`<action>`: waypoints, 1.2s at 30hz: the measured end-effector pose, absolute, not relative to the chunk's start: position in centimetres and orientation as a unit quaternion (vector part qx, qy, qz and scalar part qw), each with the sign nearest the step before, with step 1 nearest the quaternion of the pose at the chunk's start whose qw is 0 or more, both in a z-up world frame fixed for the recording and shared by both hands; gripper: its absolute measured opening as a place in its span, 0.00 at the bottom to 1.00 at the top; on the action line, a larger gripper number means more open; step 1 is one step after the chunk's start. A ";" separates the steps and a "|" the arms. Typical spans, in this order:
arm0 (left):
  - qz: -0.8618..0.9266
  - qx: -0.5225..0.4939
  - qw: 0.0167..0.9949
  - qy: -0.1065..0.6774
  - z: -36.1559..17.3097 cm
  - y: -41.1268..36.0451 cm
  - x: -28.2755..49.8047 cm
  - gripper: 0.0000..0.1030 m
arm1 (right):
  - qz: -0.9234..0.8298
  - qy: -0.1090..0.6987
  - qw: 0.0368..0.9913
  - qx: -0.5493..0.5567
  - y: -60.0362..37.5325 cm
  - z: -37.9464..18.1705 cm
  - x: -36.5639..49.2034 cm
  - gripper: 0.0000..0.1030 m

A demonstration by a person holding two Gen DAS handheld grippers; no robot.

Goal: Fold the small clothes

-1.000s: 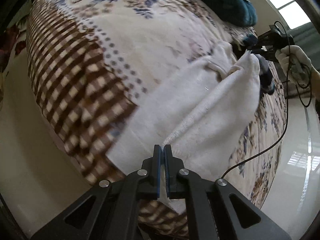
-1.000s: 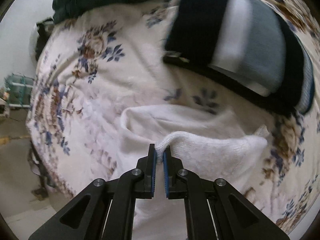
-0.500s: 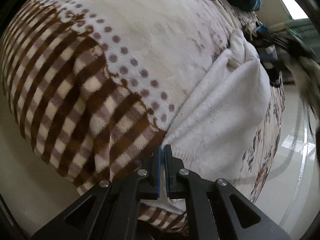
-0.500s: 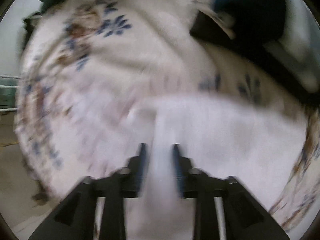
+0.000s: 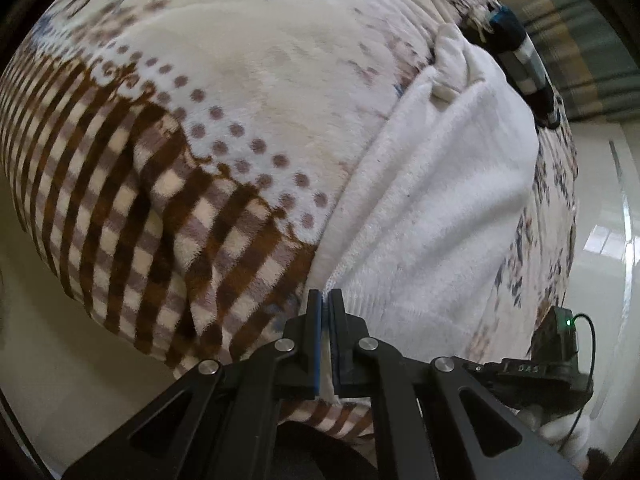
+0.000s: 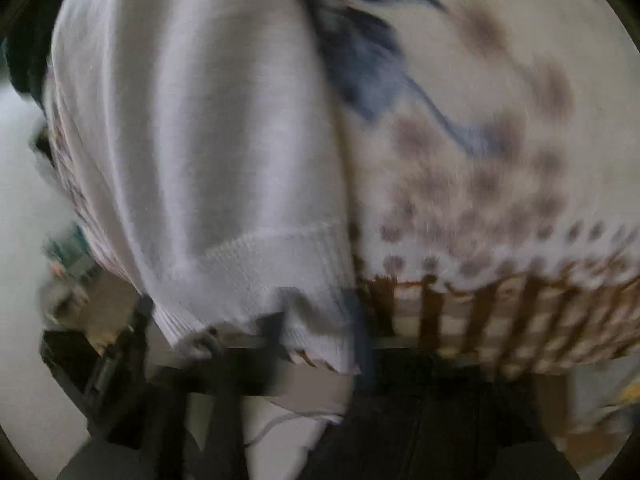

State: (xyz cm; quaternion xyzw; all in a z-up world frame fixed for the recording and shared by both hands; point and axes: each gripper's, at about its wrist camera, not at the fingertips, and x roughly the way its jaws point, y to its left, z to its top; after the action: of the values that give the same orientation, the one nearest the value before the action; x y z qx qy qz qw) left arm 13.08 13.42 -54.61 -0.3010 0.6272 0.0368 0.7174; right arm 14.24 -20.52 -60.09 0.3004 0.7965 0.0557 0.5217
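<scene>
left wrist view: left gripper [image 5: 328,300] clenched on the near hem corner of the white garment [image 5: 440,200], whose length runs straight away across the blanket [image 5: 200,120]; right gripper's state too blurred to tell

- A home, most likely a bedroom: a plush blanket [image 5: 248,92] with blue flowers, dots and a brown checked border fills most of the left wrist view, draped over a rounded, padded surface.
- Soft clothes lie on it: a white fleecy garment [image 5: 436,208] at centre right and a dark striped knit [image 5: 520,64] at upper right.
- Glossy pale floor tiles [image 5: 600,248] at the right edge reflect window light.
- Striped curtains [image 5: 580,52] hang at upper right.
- The right wrist view is blurred; it shows the same blanket [image 6: 500,152] and white garment [image 6: 208,152].
</scene>
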 end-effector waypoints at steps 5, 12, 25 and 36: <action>0.016 -0.283 0.724 0.629 -52.9 12.1 13.3 0.02 | 0.034 0.765 0.565 0.308 -22.6 -57.6 10.1 0.02; 0.000 -0.253 0.737 0.627 -51.1 11.9 12.6 0.02 | 0.076 0.777 0.561 0.275 -22.2 -55.8 5.8 0.02; -0.021 -0.231 0.669 0.706 -57.7 15.8 15.8 0.11 | 0.075 0.822 0.531 0.189 -13.9 -59.3 5.5 0.06; -0.150 -0.292 0.728 0.601 -51.3 14.0 36.1 0.57 | 0.048 0.757 0.580 0.296 -19.8 -53.0 15.2 0.64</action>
State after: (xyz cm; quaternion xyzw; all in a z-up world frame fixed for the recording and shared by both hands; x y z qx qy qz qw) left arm 36.12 14.00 -51.33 -0.2920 0.6015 -0.1503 0.7283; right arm 15.23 -19.81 -53.00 0.2962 0.7569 0.0484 0.5805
